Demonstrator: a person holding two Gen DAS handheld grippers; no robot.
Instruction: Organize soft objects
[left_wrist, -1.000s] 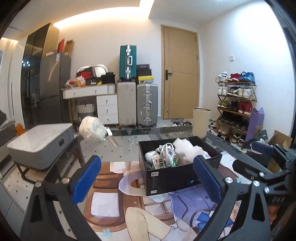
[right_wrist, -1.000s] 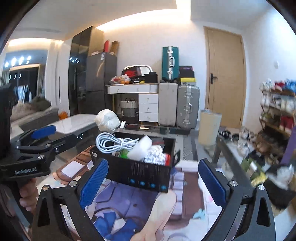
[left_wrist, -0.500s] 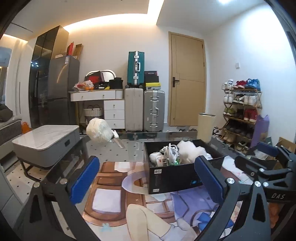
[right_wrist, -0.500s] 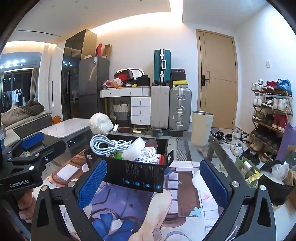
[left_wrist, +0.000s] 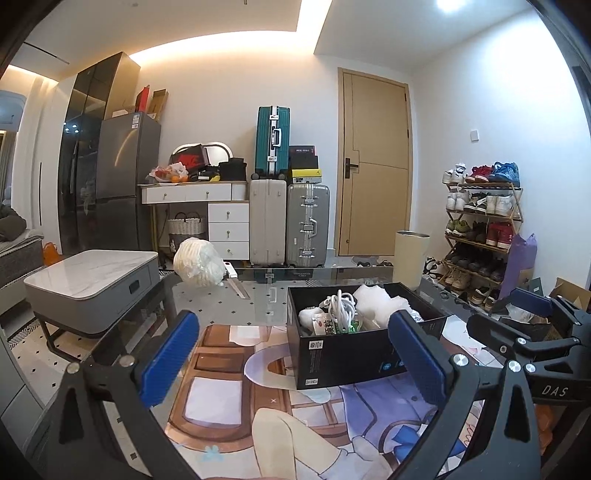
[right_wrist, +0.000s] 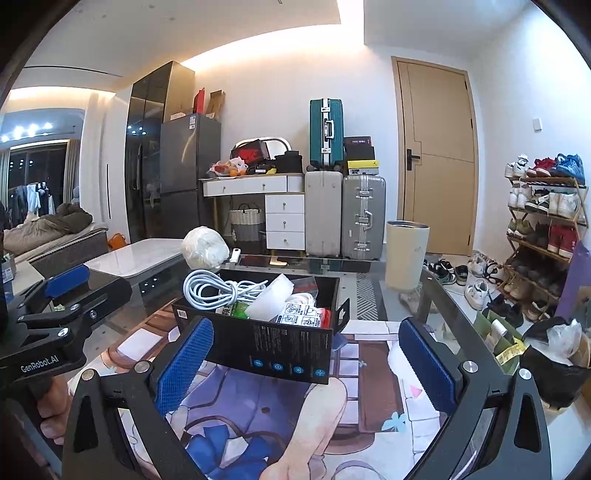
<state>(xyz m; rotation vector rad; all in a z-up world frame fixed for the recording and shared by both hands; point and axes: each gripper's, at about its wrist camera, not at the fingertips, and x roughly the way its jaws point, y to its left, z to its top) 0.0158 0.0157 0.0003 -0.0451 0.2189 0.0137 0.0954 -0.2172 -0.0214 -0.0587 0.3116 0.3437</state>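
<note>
A black cardboard box (left_wrist: 354, 354) (right_wrist: 266, 350) stands on the glass table with its printed mat. It holds a white coiled cable (right_wrist: 218, 288), white foam pieces (left_wrist: 380, 302) and small packets. A white crumpled bag ball (left_wrist: 199, 262) (right_wrist: 205, 249) lies on the table's far left. My left gripper (left_wrist: 295, 358) is open and empty, in front of the box. My right gripper (right_wrist: 306, 354) is open and empty, with the box between and beyond its fingers. Each gripper shows in the other's view.
A grey low table (left_wrist: 88, 280) stands left of the glass table. Suitcases (left_wrist: 288, 225), a white desk, a fridge and a door line the back wall. A shoe rack (left_wrist: 480, 229) and a bin (left_wrist: 410, 258) stand right. A dark bag (right_wrist: 554, 365) sits at the table's right edge.
Both grippers have pulled back and tilted upward, so the box and table sit lower in both views. Both stay open and empty.
</note>
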